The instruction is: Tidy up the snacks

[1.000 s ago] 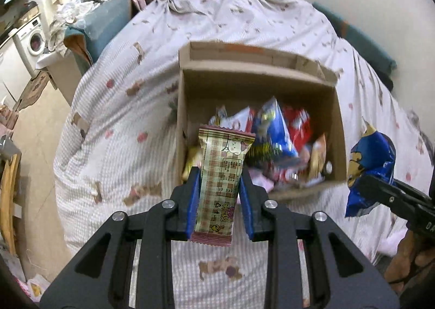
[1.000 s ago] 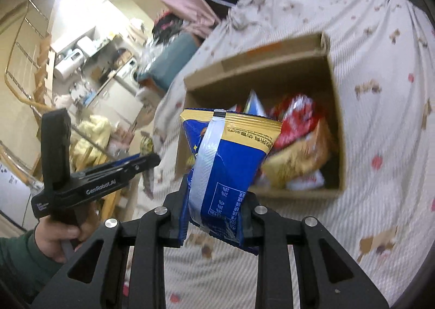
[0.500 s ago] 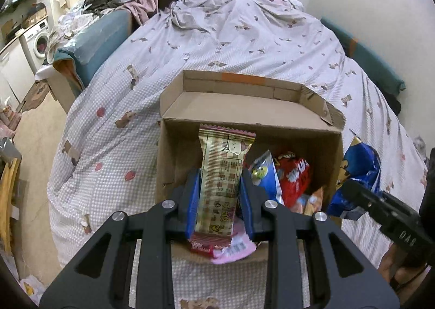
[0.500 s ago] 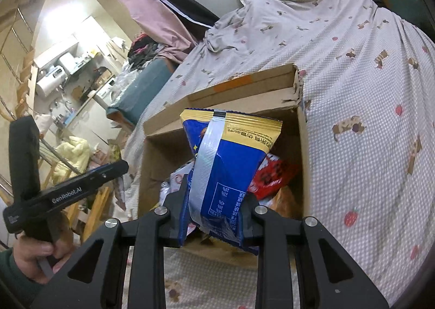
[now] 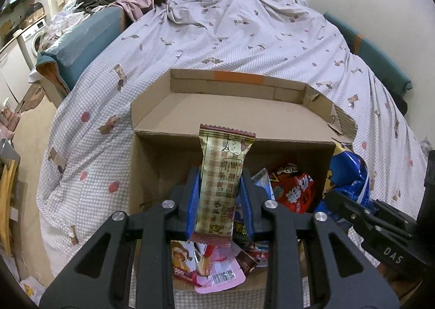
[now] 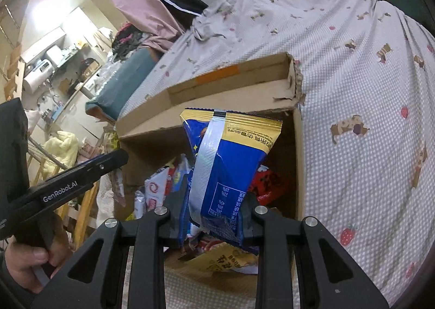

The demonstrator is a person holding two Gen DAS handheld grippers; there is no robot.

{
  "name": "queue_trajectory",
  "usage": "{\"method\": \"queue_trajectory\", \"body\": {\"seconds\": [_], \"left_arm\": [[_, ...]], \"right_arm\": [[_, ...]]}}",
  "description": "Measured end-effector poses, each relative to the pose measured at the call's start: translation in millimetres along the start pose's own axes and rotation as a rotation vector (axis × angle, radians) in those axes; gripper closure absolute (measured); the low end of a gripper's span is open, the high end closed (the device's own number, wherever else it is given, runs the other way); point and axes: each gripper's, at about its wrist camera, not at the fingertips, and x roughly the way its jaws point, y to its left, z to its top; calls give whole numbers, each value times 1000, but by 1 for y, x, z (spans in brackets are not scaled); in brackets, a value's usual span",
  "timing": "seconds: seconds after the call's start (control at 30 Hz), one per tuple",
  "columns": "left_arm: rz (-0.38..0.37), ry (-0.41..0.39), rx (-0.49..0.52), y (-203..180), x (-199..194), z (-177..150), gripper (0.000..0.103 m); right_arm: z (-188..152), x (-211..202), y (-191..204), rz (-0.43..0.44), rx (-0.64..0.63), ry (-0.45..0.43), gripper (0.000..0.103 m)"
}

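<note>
Left gripper is clamped on a tall plaid snack bar wrapper, held upright over the open cardboard box; right gripper is clamped on a blue-and-gold chip bag, also upright, over the right half of the same box. Box is already holding a pile of packets, including a red bag and a pink pouch at the near edge. Likely step: dropping both snacks in. Risks: the two grippers sit close together over one opening, so they could knock each other or snag the torn flap on the far right corner; the chip bag is puffy and pinched low, so it could tip or slide out early; the pink pouch already overhangs the near wall and a nudge could push it out onto the bedding. Box rests on a soft checked duvet with small animal prints, so it may tilt if pressed. Room: bed against a plain wall, teal cushions either side, clothes heap and pink fabric behind, washing machine far left, kitchen shelf clutter in the right wrist view. A hand grips the left tool's handle.
</note>
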Motion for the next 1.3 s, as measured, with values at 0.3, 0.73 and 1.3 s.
{"method": "queue_trajectory", "body": {"seconds": [0.3, 0.73, 1.3], "left_arm": [[1, 16, 8, -8, 20, -4, 78], [73, 48, 27, -8, 27, -10, 32], [123, -102, 21, 10, -25, -18, 32]], "right_arm": [[-4, 14, -2, -8, 20, 50, 74], [-11, 24, -7, -19, 44, 78, 72], [-2, -22, 19, -5, -56, -89, 14]]}}
